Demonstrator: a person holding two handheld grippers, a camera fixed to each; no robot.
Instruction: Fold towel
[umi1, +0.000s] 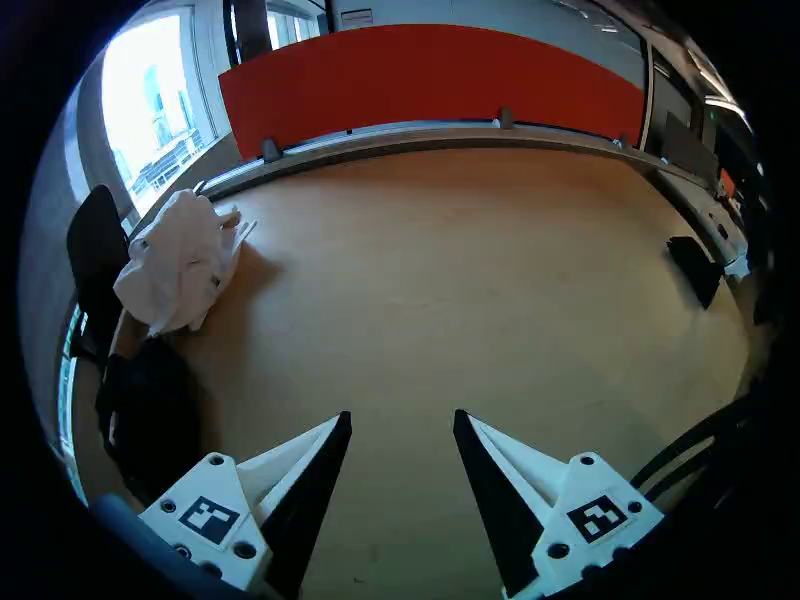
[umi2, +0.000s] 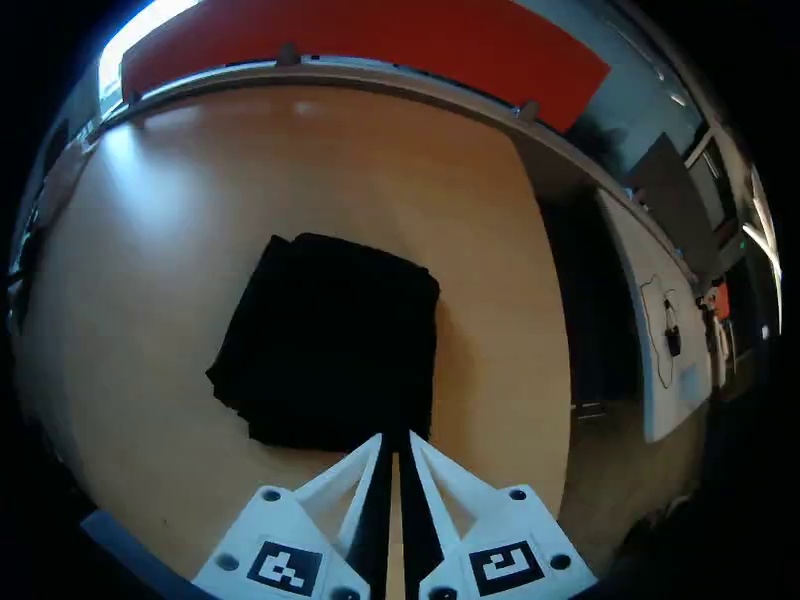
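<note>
While the right gripper (umi2: 396, 440) is almost closed, tips at the near edge of the folded black towel (umi2: 330, 340), grip uncertain, the left gripper (umi1: 400, 425) gapes wide and empty over bare table (umi1: 450, 280); a white cloth (umi1: 180, 260) heaps at the table's left edge.

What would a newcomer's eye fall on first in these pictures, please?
Probably the black towel, folded into a rough square on the wooden table, right beyond the tips of the right gripper, whose fingers are nearly closed. Next come the red partition along the table's far edge and a crumpled white cloth at the table's left edge in the left gripper view, well ahead of the open left gripper.
</note>
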